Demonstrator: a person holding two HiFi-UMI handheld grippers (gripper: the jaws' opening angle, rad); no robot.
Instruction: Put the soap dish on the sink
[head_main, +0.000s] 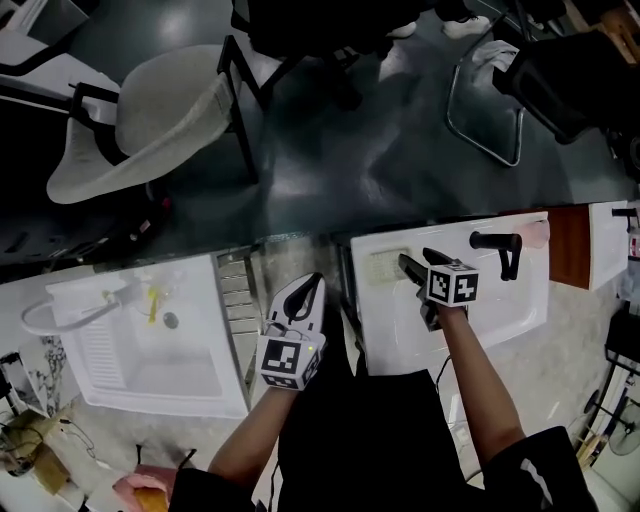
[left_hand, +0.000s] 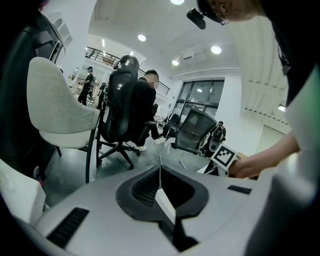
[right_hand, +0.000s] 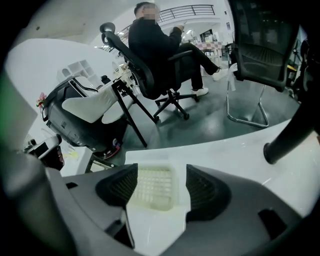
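Note:
The soap dish (head_main: 388, 266), pale and ridged, lies on the back ledge of the white right-hand sink (head_main: 500, 310), near its left corner. My right gripper (head_main: 413, 257) hovers just behind it, open, pointing steeply down. In the right gripper view the dish (right_hand: 152, 187) rests flat on the ledge between the spread jaws of the right gripper (right_hand: 161, 189), with the pads apart from it. My left gripper (head_main: 312, 285) is shut on nothing and hangs over the gap between the two sinks; in its own view the left gripper (left_hand: 160, 172) faces the room.
A black faucet (head_main: 497, 242) stands on the right sink's ledge, right of the dish. A second white sink (head_main: 130, 350) sits at the left. Beyond the sinks are a white shell chair (head_main: 150, 120) and office chairs, one with a seated person (right_hand: 155, 45).

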